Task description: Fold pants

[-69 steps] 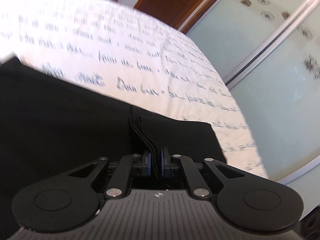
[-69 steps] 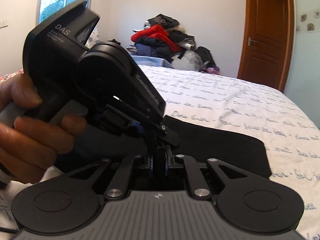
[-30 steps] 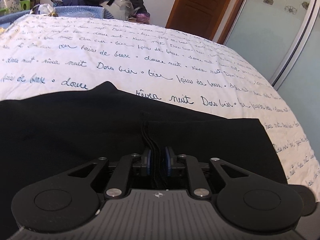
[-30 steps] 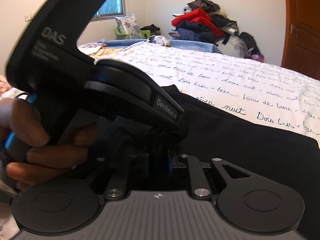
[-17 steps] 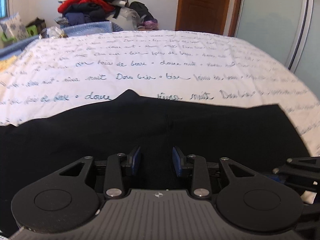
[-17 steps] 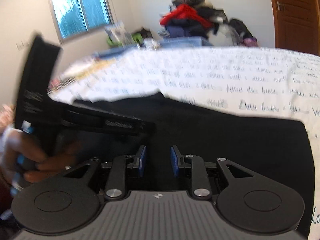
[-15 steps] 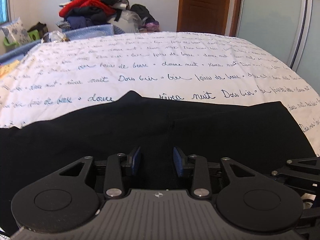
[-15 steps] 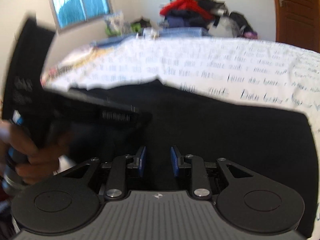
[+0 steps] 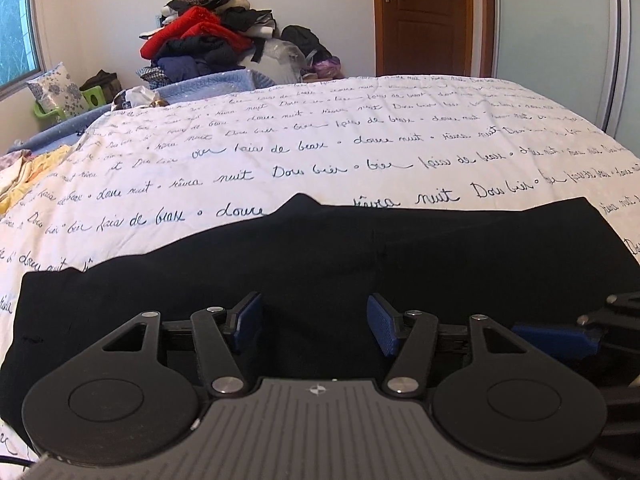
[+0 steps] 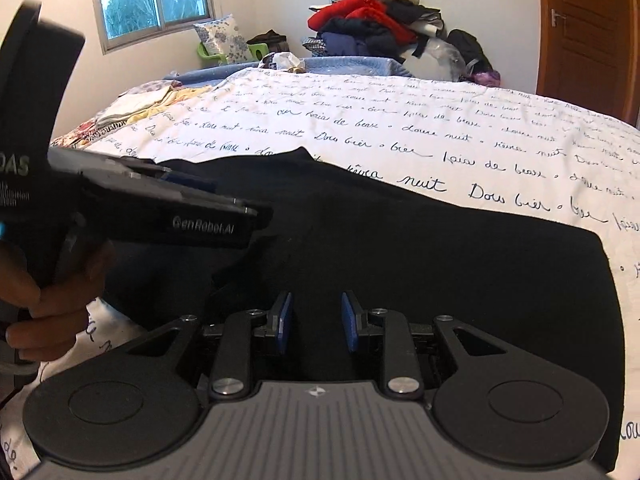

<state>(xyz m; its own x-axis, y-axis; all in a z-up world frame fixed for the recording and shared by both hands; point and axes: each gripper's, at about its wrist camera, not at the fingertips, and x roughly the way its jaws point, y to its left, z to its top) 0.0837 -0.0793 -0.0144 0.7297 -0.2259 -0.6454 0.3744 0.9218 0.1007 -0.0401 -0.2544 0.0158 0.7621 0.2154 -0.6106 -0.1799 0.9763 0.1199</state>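
The black pants (image 9: 360,264) lie flat on the white bedspread printed with script (image 9: 360,140), filling the 6 o'clock half of both wrist views. The left gripper (image 9: 316,322) hangs over the cloth, its jaws opening wide, pads off the fabric. The right gripper (image 10: 316,322) holds a narrower gap, gripping nothing. A heap of clothes (image 10: 372,24) sits at 12 o'clock; the person's left hand (image 10: 44,288) shows at 9 o'clock.

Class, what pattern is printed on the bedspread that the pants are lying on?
The bedspread is white with rows of dark cursive handwriting, clearest in the left wrist view.
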